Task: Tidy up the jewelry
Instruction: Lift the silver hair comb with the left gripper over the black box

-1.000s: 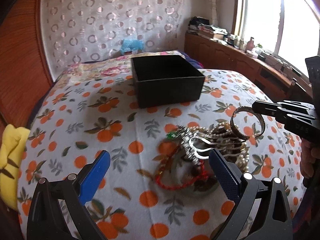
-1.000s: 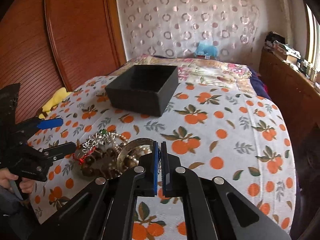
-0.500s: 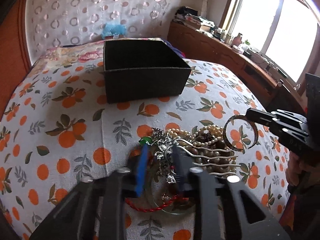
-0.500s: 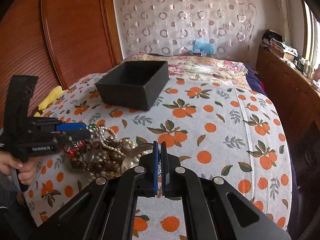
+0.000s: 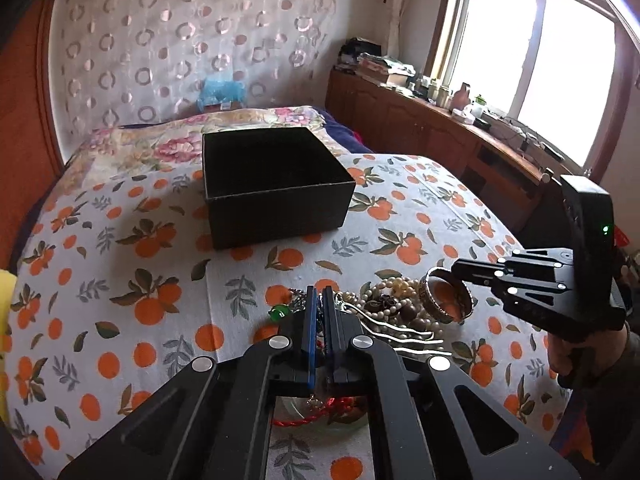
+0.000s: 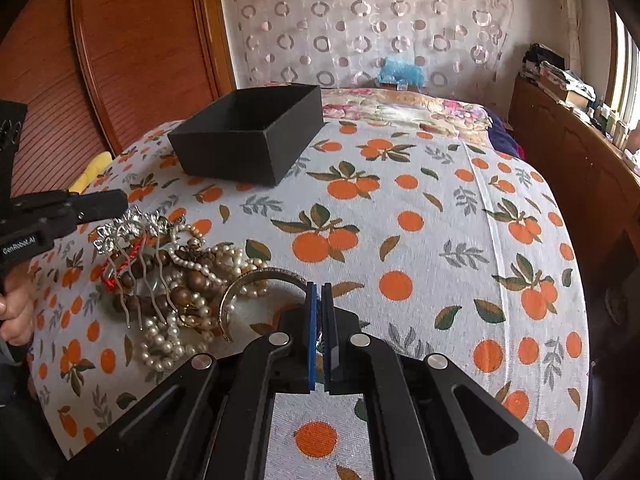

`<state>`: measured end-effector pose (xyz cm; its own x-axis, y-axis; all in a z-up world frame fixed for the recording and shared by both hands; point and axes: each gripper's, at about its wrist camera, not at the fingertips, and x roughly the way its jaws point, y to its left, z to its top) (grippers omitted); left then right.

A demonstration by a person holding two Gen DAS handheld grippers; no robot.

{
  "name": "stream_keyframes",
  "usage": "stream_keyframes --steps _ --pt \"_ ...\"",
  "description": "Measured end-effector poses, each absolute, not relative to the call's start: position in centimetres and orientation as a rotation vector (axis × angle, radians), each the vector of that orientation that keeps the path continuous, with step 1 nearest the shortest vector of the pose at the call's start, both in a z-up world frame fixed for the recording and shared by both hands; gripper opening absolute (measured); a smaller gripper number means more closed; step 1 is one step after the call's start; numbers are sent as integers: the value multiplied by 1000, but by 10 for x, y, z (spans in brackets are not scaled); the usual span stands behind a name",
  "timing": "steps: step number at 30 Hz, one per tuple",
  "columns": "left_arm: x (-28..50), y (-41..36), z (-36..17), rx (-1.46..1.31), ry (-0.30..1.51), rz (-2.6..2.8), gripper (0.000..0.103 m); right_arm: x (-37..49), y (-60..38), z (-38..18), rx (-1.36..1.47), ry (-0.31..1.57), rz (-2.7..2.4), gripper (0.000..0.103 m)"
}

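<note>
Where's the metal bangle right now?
The metal bangle is clamped in the right gripper, lifted at the right edge of the jewelry pile, nearer than the black box.

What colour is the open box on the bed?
Black box, clearest in the right wrist view.

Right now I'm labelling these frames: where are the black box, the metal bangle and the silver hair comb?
black box point(image 5: 276, 210), left wrist view, front wall.
metal bangle point(image 5: 431, 300), left wrist view, left band.
silver hair comb point(image 6: 128, 232), right wrist view, ornate top.
</note>
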<state>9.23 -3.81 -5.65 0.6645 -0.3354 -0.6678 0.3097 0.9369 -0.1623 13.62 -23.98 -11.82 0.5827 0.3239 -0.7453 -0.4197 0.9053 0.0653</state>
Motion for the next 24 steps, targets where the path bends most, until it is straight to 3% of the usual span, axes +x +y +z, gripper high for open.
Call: stream_keyframes --steps 6,9,12,13,15,24 --pt "89 -35 -47 -22 719 -334 2 137 -241 -120 -121 852 441 7" --pt "89 -32 -41 -20 701 -323 2 138 -240 -120 -123 867 446 33" --pt "88 -30 -35 -13 681 -314 1 139 -238 -126 -132 886 454 34" --pt "88 -29 -33 -13 676 -313 2 139 -236 -128 -142 889 455 33" --pt "88 -28 -30 -11 669 -312 1 138 -235 -128 -157 882 454 6" --pt "94 -28 -8 9 617 -299 1 136 -237 -104 -150 799 438 5"
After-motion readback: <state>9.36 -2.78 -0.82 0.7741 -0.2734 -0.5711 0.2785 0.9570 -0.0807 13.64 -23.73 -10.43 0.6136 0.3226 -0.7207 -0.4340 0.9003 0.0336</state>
